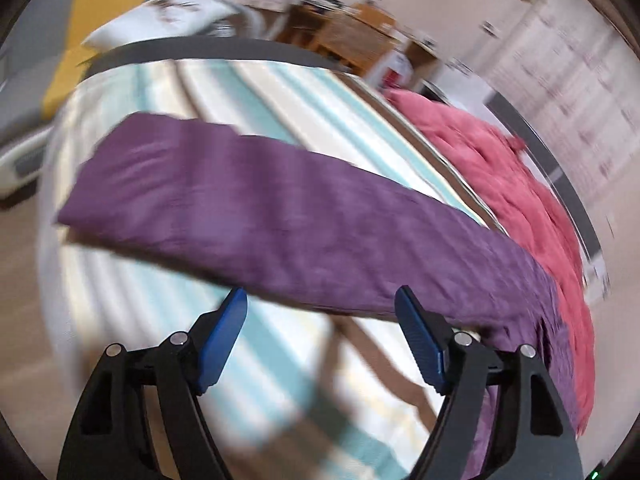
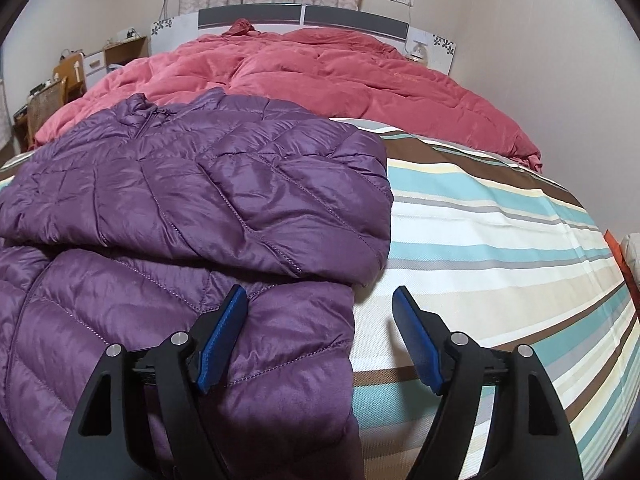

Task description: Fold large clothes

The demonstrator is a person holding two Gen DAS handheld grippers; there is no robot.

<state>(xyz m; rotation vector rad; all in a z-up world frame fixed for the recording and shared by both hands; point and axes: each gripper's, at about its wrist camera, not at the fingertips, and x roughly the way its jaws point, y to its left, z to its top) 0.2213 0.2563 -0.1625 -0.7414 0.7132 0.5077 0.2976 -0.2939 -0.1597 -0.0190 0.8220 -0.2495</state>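
A purple quilted puffer jacket (image 2: pixel 192 200) lies on the striped bed sheet (image 2: pixel 500 240), its right sleeve folded across the body. My right gripper (image 2: pixel 320 312) is open and empty, hovering over the jacket's lower right edge, left finger above the fabric, right finger above the sheet. In the blurred left wrist view the jacket (image 1: pixel 280 220) shows as a long purple band across the bed. My left gripper (image 1: pixel 320 308) is open and empty just in front of its near edge.
A pink-red duvet (image 2: pixel 320 76) is bunched at the head of the bed and also shows in the left wrist view (image 1: pixel 500 184). The headboard (image 2: pixel 300 18), curtains and a wooden desk (image 2: pixel 56 88) stand behind. An orange item (image 2: pixel 616 256) lies at the right bed edge.
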